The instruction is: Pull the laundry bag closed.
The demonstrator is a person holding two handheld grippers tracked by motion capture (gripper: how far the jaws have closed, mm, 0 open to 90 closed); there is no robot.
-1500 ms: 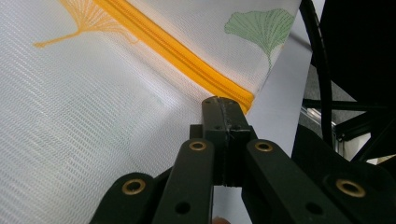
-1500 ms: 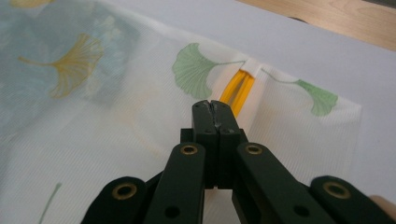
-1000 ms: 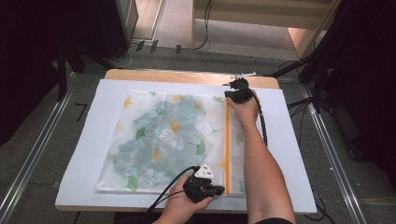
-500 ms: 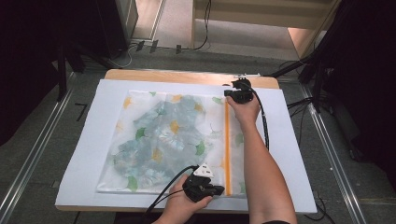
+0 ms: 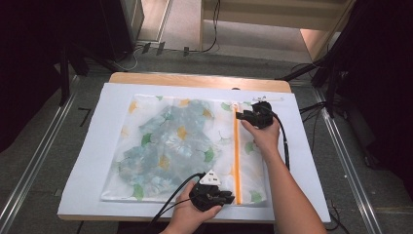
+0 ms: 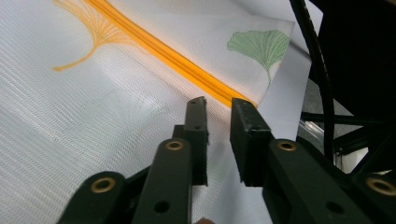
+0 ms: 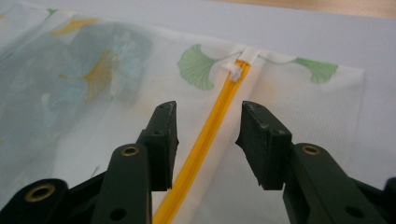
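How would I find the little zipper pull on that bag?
Start at the white mat on the table, then the flat mesh bag printed with leaves. Follow its orange zipper to the far end: the zipper pull is the small white tab there, between two green leaves.

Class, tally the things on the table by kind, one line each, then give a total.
Mesh laundry bag: 1
Orange zipper: 1
White zipper pull: 1
White table sheet: 1
Hand-held grippers: 2, left gripper, right gripper
Total: 6
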